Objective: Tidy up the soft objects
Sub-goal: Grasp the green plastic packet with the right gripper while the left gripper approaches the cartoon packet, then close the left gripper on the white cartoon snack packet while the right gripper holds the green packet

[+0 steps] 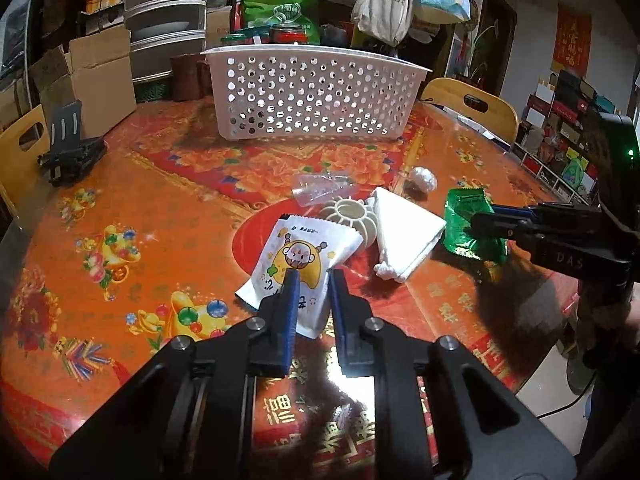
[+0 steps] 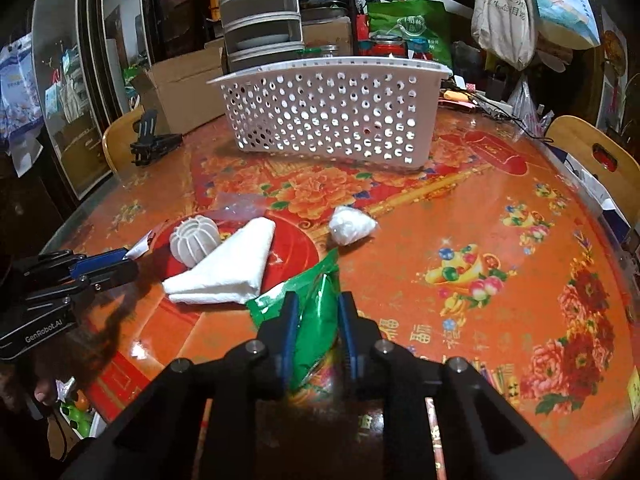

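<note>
One white perforated basket stands at twelve o'clock on the round table. One cartoon packet, one green packet, one folded white cloth, one ribbed white ball, one white wad, one clear wrapper. The left gripper is narrow over the cartoon packet; whether it pinches is unclear. The right gripper clamps the green packet. Red-orange floral tablecloth; two wooden chairs, one cardboard box.
</note>
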Tool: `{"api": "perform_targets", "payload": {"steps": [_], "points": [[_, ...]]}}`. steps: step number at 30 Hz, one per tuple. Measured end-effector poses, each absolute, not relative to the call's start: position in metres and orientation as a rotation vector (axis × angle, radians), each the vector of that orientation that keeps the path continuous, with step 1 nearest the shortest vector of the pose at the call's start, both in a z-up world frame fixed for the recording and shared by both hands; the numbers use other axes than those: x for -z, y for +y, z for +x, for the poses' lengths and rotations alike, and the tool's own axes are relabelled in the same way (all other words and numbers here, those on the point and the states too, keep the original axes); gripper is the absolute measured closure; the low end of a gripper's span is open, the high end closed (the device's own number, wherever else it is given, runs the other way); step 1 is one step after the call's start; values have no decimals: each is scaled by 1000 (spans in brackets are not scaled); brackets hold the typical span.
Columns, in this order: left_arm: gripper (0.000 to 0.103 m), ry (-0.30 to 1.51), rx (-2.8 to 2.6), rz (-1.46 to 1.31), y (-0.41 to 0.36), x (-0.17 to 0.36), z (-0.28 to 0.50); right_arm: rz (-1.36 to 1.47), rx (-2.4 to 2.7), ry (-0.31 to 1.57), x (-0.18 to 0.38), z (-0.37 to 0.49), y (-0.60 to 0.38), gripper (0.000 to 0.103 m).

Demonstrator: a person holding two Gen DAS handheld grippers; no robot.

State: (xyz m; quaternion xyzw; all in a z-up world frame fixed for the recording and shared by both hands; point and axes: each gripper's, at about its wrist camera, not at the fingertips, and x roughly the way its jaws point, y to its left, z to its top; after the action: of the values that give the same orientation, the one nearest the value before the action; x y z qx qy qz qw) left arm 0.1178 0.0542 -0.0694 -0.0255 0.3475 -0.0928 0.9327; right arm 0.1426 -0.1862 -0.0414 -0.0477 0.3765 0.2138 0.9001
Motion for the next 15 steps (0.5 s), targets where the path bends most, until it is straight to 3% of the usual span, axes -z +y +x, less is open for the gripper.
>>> {"api": "perform_targets", "payload": {"steps": [10, 15], "points": [[89, 685, 196, -66, 57, 58, 113, -80, -435, 728, 25, 134, -191, 85], [95, 672, 192, -66, 58, 51, 114, -81, -428, 712, 18, 134, -193, 85]]}}
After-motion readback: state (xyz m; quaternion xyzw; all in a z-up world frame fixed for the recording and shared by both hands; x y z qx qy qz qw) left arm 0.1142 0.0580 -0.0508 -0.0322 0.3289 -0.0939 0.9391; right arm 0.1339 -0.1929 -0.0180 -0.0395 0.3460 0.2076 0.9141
